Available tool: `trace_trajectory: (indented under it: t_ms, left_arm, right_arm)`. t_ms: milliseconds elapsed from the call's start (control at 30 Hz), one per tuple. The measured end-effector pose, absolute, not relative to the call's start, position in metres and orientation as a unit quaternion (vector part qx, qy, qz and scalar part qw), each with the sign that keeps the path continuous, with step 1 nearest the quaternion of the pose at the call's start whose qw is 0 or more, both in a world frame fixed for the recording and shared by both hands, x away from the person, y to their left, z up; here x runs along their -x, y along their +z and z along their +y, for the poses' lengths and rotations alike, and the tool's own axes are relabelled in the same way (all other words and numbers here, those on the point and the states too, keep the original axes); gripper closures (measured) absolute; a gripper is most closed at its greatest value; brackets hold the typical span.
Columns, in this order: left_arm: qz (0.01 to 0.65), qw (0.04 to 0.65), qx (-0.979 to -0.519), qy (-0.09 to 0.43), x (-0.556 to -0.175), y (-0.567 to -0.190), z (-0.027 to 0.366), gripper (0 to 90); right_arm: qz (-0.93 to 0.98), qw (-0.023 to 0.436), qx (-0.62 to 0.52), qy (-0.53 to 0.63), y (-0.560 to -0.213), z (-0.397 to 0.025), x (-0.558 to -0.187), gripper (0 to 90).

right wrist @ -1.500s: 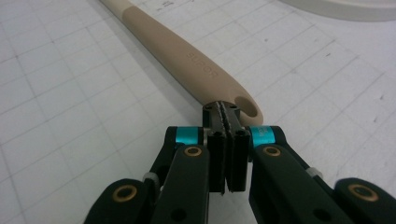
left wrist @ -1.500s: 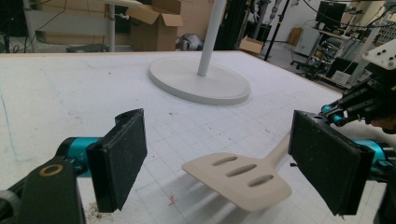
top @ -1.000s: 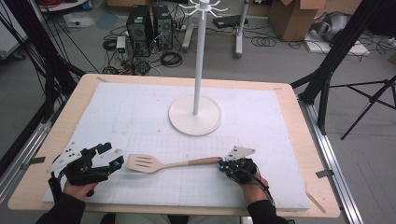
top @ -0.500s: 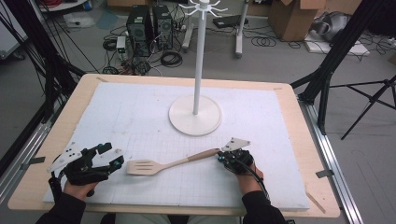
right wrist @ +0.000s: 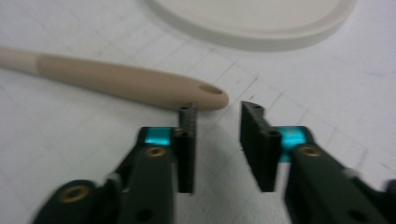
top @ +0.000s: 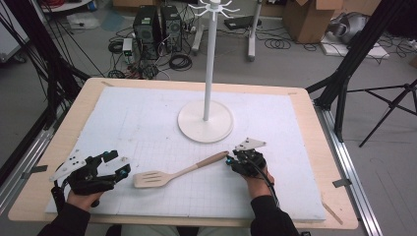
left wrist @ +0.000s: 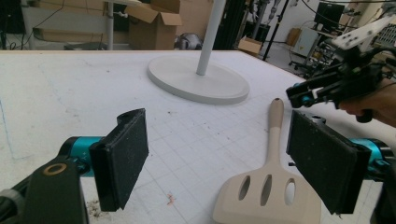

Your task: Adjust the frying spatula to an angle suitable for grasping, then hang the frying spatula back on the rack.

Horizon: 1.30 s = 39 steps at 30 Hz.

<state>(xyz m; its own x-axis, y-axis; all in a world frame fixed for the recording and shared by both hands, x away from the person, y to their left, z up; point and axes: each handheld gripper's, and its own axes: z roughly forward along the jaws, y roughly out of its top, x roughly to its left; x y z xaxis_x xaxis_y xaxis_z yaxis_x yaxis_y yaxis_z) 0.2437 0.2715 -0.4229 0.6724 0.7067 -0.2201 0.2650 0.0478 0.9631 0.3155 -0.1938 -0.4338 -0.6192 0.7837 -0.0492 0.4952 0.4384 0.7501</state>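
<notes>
Pretty cluttered workshop: grey floor (top: 295,64) covered in tangled cables (top: 179,61), a black computer tower (top: 147,24), cardboard boxes (top: 307,17), black tripod legs (top: 388,105) beside the wooden tabletop (top: 319,142).

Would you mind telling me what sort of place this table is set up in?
Most likely a lab or workshop, not a kitchen: computer towers and loose cables sit on the floor behind the table, cardboard boxes stand nearby, and black tripod legs flank it.
</notes>
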Motion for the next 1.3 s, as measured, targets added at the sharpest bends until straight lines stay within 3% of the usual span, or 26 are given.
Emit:
trace_trajectory:
  t_ms: [133, 267, 467, 667, 1300]
  left_arm:
    - [0.366, 0.632, -0.660, 0.177, -0.243, -0.422, 0.273, 20.5]
    - [0.367, 0.631, -0.660, 0.180, -0.243, -0.422, 0.272, 19.2]
    - [0.356, 0.635, -0.661, 0.181, -0.242, -0.420, 0.268, 18.6]
    - [0.354, 0.637, -0.661, 0.177, -0.245, -0.421, 0.266, 18.2]
    - [0.334, 0.635, -0.675, 0.171, -0.249, -0.416, 0.256, 18.4]
  right_arm:
    - [0.794, 0.185, -0.395, 0.424, -0.418, -0.213, -0.297, 34.7]
    - [0.779, 0.187, -0.391, 0.454, -0.411, -0.239, -0.270, 22.7]
    - [0.761, 0.220, -0.390, 0.469, -0.410, -0.272, -0.246, 19.9]
    - [0.753, 0.241, -0.388, 0.474, -0.407, -0.277, -0.244, 18.6]
    - [0.752, 0.246, -0.392, 0.470, -0.407, -0.279, -0.238, 18.8]
